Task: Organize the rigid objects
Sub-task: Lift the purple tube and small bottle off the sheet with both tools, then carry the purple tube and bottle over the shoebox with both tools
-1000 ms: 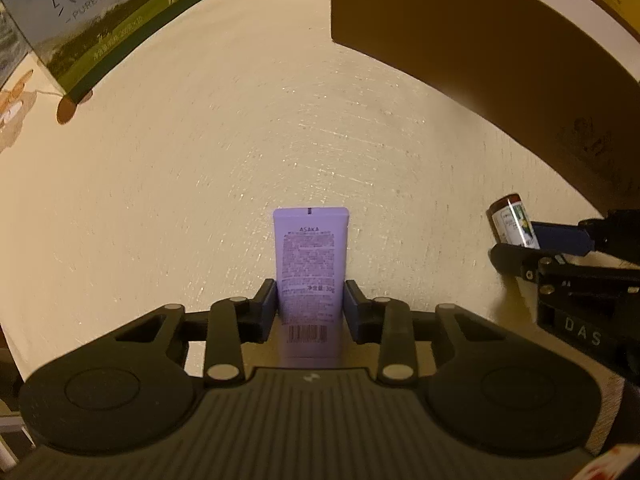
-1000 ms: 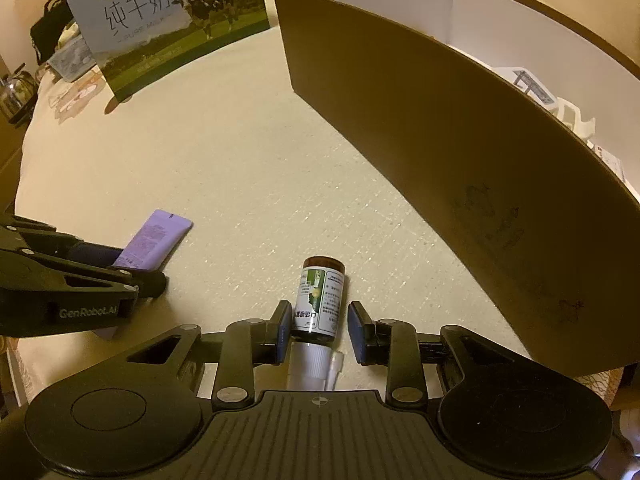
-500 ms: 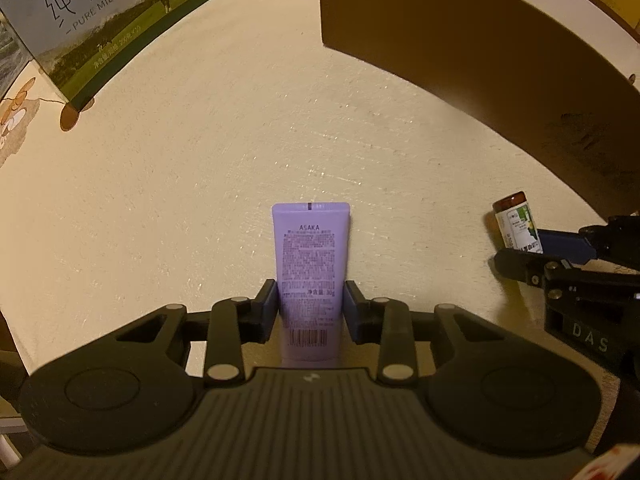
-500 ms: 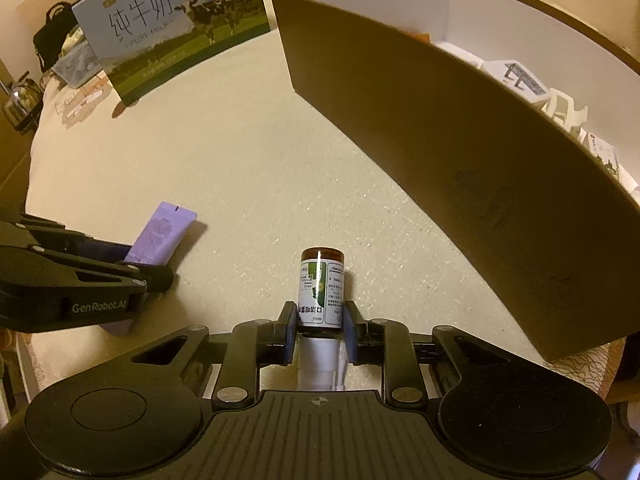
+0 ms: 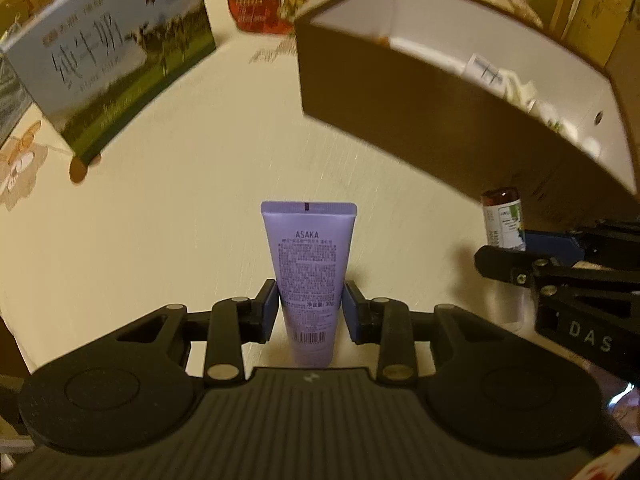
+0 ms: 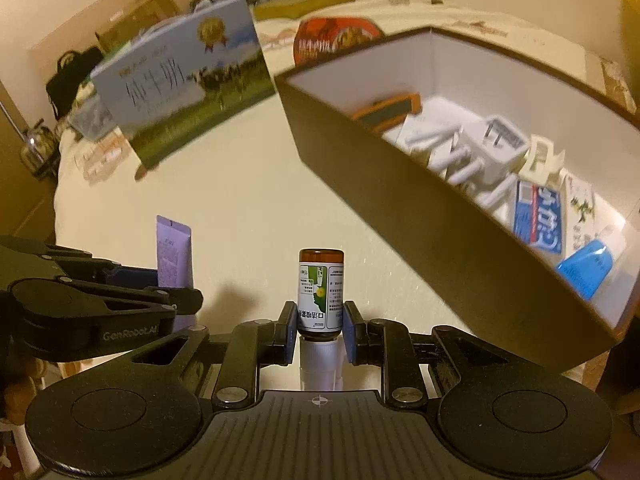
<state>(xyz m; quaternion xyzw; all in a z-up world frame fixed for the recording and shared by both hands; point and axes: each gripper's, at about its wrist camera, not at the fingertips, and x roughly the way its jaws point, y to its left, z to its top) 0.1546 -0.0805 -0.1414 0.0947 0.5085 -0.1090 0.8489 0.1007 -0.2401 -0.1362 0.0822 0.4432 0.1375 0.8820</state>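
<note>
Near the box's rim (image 6: 420, 216), left gripper (image 5: 311, 312) clamps tube (image 5: 309, 256), right gripper (image 6: 320, 332) clamps bottle (image 6: 321, 292).

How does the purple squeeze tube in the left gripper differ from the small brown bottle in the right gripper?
The flat purple plastic squeeze tube widens to a crimped end; the small brown glass bottle is round and even in width. The tube carries fine print straight on its purple skin and a barcode; the bottle wears a white and green paper label. The bottle's white cap points back at its gripper. Both are clamped between blue pads, near the open brown box.
</note>
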